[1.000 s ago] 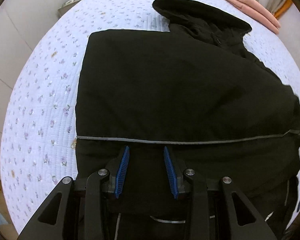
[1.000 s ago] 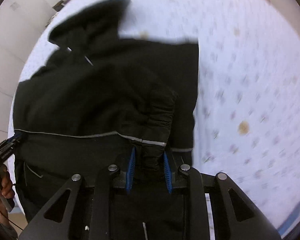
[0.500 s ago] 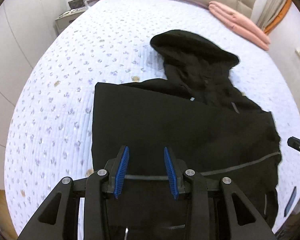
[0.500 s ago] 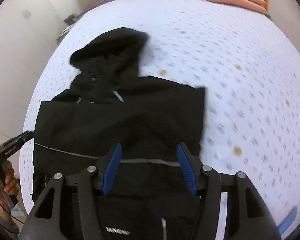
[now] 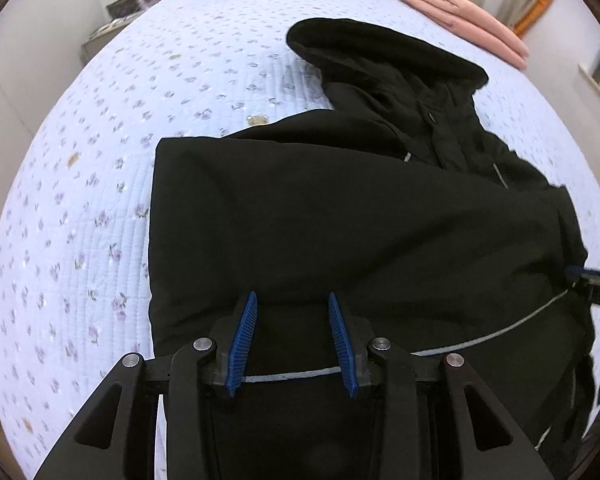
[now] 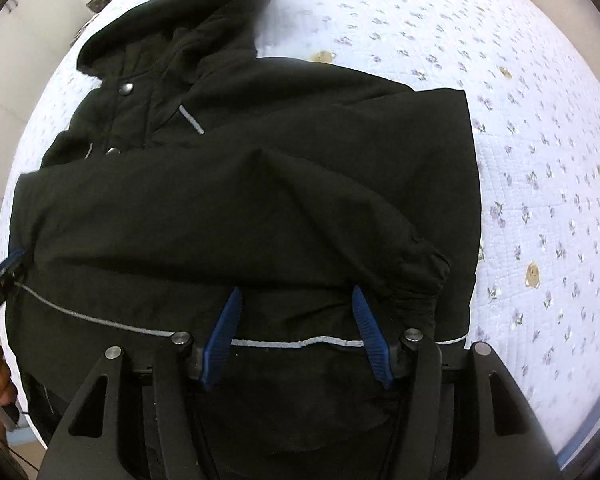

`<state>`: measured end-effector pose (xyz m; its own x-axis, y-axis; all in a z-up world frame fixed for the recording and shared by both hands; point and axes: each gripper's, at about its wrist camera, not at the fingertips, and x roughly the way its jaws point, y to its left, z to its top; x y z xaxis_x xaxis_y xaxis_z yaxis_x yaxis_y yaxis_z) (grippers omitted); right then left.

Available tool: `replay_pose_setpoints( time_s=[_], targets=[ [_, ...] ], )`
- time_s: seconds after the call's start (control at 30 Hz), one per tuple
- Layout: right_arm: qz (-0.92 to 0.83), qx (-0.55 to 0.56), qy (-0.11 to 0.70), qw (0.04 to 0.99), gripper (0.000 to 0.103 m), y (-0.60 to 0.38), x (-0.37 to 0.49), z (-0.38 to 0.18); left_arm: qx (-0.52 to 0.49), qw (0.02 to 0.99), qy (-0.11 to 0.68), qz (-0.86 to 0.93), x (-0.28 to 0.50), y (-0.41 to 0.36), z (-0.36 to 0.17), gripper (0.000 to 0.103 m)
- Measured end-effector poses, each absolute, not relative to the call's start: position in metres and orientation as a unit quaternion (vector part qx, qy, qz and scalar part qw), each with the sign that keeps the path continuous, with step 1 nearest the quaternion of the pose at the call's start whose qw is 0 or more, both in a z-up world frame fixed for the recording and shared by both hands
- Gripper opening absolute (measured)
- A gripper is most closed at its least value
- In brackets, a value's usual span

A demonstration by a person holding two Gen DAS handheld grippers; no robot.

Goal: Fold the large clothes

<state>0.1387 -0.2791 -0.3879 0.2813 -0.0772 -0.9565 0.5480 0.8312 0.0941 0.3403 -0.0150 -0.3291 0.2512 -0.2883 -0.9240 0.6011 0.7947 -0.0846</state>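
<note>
Across the middle of both frames, spread flat on a quilted bedspread [image 5: 100,184] with small flowers: a black hooded jacket [image 5: 340,220]. Hood [image 5: 384,52] toward the upper right in the left wrist view, toward the upper left in the right wrist view. Grey stripe [image 6: 296,343] running sideways low across the jacket, passing behind both sets of blue pads. One sleeve folded over the front, gathered cuff [image 6: 424,272] lying right of centre in the right wrist view, just beside the right pad.

Low centre of the left wrist view: left gripper [image 5: 292,340], jaws parted, only jacket fabric seen beyond them, nothing pinched. Low centre of the right wrist view: right gripper [image 6: 296,340], jaws having just been opening, now spread wide, no fabric caught between the pads, cuff lying outside them. Pads possibly just above the cloth; contact hard to judge from this angle.

Upper right corner of the left wrist view: folded pink cloth [image 5: 460,12] at the far edge of the bed. Upper left: a bedside cabinet [image 5: 108,28] against the wall.
</note>
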Motion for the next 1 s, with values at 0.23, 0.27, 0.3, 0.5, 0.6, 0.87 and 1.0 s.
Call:
replay_pose_setpoints(
  time_s=[0.23, 0.27, 0.3, 0.5, 0.6, 0.87, 1.0],
  targets=[
    [-0.22, 0.201, 0.562, 0.772, 0.061, -0.277, 0.144, -0.386, 0.146, 0.779, 0.528, -0.304, 0.338, -0.01, -0.33, 0.039],
    [-0.221, 0.198, 0.562, 0.772, 0.061, -0.274, 0.144, -0.386, 0.145, 0.779, 0.527, -0.306, 0.338, -0.01, -0.33, 0.039],
    [-0.222, 0.195, 0.562, 0.773, 0.061, -0.273, 0.144, -0.386, 0.145, 0.779, 0.526, -0.308, 0.339, -0.01, -0.33, 0.039],
    [-0.211, 0.184, 0.563, 0.777, 0.061, -0.264, 0.149, -0.393, 0.141, 0.776, 0.532, -0.309, 0.336, -0.008, -0.316, 0.039],
    [-0.197, 0.182, 0.565, 0.78, 0.061, -0.261, 0.145, -0.387, 0.122, 0.77, 0.513, -0.359, 0.335, -0.007, -0.285, 0.039],
    [-0.156, 0.23, 0.514, 0.812, 0.061, -0.279, 0.157, -0.324, 0.126, 0.795, 0.493, -0.33, 0.413, -0.054, -0.24, 0.041],
    [-0.168, 0.224, 0.456, 0.845, 0.064, -0.318, 0.209, -0.285, 0.118, 0.8, 0.502, -0.306, 0.465, -0.097, -0.25, 0.041]
  ],
)
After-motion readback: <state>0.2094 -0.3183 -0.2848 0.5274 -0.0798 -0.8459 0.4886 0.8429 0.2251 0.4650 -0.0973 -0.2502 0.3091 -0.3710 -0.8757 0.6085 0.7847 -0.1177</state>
